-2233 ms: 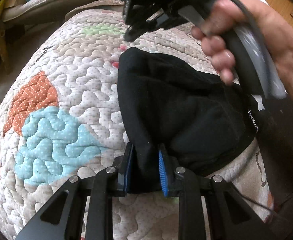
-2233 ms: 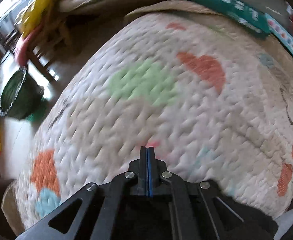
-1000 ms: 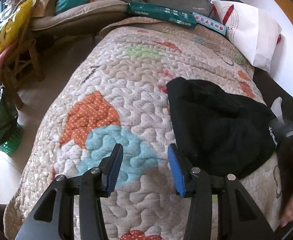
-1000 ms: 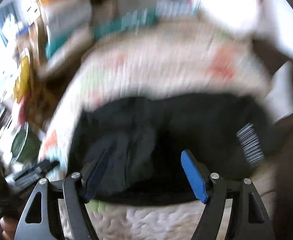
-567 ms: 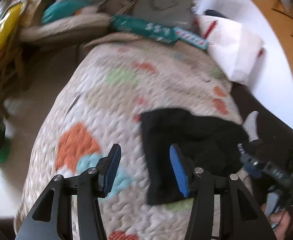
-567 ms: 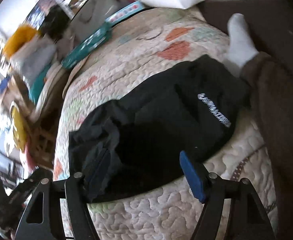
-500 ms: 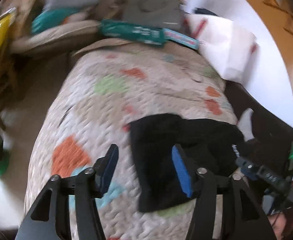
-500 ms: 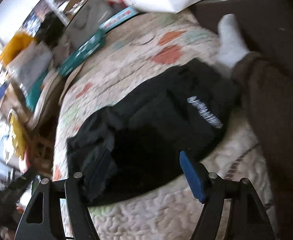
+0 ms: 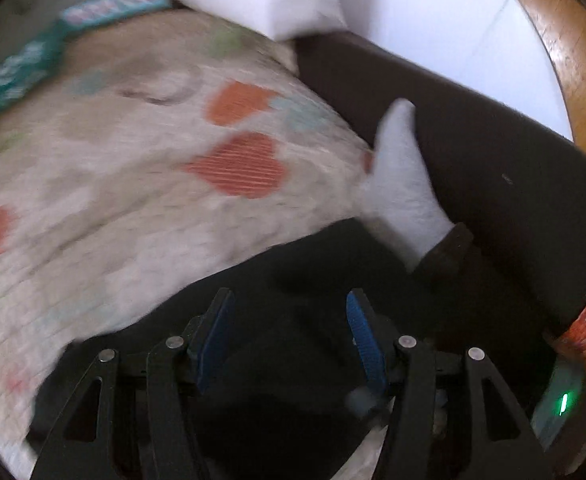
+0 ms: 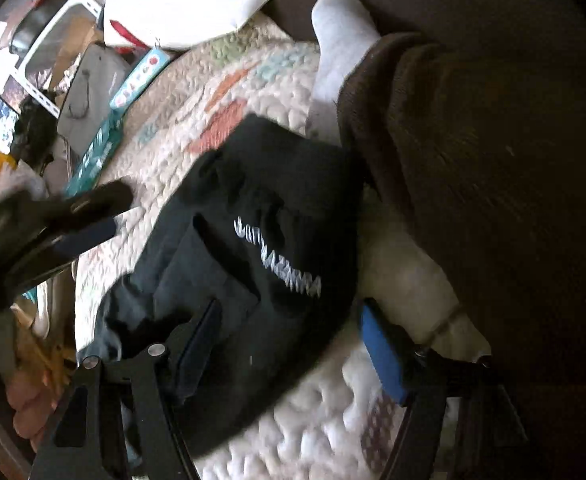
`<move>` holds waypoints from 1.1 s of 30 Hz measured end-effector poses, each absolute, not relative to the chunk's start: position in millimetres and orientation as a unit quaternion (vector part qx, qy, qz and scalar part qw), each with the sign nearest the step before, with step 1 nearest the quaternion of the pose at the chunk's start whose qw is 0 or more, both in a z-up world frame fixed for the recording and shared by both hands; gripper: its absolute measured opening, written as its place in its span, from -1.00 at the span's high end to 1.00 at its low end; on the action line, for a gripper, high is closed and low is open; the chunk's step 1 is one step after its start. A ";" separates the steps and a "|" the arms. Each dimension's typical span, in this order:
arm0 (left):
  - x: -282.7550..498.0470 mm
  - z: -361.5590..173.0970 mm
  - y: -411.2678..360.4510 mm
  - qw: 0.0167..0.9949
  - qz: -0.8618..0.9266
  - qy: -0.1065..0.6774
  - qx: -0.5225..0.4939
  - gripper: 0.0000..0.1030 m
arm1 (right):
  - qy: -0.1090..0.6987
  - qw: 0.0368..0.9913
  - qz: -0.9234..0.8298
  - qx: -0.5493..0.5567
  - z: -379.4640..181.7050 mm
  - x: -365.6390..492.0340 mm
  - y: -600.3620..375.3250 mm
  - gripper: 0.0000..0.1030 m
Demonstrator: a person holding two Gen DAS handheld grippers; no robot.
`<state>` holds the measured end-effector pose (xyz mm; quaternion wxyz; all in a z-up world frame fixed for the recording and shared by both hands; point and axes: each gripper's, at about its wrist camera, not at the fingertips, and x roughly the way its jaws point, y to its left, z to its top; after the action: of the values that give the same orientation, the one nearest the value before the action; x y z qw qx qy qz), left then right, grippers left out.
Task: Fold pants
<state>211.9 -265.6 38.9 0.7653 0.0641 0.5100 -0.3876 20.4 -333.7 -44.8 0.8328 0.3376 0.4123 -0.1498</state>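
black pants [image 10: 253,248] folded in a bundle on the quilted bed cover [image 10: 325,432], white lettering up, left hand-held gripper [image 9: 289,336] spread wide over them, right hand-held gripper [image 10: 289,340] wide too, white-socked foot [image 9: 405,184] just beside

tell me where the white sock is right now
In the right wrist view the white sock is at top centre, at the quilt's far edge, just beyond the folded black pants.

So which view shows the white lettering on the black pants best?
The right wrist view: the lettering runs across the folded black pants, blurred but visible. The left wrist view shows only dark, blurred pants fabric, no lettering.
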 end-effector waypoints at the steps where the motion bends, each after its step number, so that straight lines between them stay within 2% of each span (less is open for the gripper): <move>1: 218.7 30.3 -281.7 0.750 -0.399 0.523 0.060 -0.11 | 0.408 0.836 -0.152 0.333 -44.4 22.9 -333.3 -0.47; 3: 226.8 18.3 -302.4 0.738 -0.408 0.534 0.060 -0.11 | 0.400 0.843 -0.152 0.327 -45.1 30.3 -334.6 -0.48; 5: 231.6 9.6 -319.3 0.735 -0.407 0.538 0.074 -0.27 | 0.393 0.848 -0.151 0.322 -47.4 35.5 -335.0 -0.49; 8: 236.6 4.3 -334.7 0.735 -0.406 0.535 0.092 -0.26 | 0.394 0.855 -0.148 0.301 -47.6 42.2 -331.0 -0.52; 9: 236.8 3.1 -338.3 0.731 -0.411 0.536 0.095 -0.09 | 0.400 0.855 -0.148 0.295 -47.0 44.5 -329.8 -0.52; 10: 236.7 2.3 -340.7 0.730 -0.410 0.537 0.103 0.39 | 0.406 0.854 -0.148 0.291 -46.4 46.2 -329.4 -0.50; 12: 233.0 3.2 -342.3 0.738 -0.399 0.528 0.133 0.58 | 0.425 0.851 -0.152 0.268 -42.7 50.5 -327.1 -0.25; 14: 229.2 11.1 -337.0 0.741 -0.404 0.519 0.134 0.75 | 0.430 0.851 -0.153 0.259 -39.5 51.0 -328.8 0.45; 17: 228.0 26.1 -317.7 0.751 -0.399 0.514 0.112 0.78 | 0.421 0.850 -0.127 0.290 -29.6 47.9 -332.2 0.56; 22: 223.3 59.6 -272.9 0.775 -0.391 0.492 0.067 0.79 | 0.392 0.880 -0.079 0.255 6.6 45.6 -303.7 0.61; 28: 212.4 94.1 -179.9 0.802 -0.373 0.467 -0.021 0.80 | 0.378 0.900 0.006 0.219 36.3 40.6 -251.6 0.67; 33: 199.5 89.6 -88.2 0.814 -0.335 0.463 -0.099 0.80 | 0.392 0.904 0.068 0.157 44.8 36.7 -194.9 0.68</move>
<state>199.5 -88.2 89.6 0.8144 -0.0991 0.4635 -0.3349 36.7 -194.9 44.8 0.9039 0.1569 0.3921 0.0676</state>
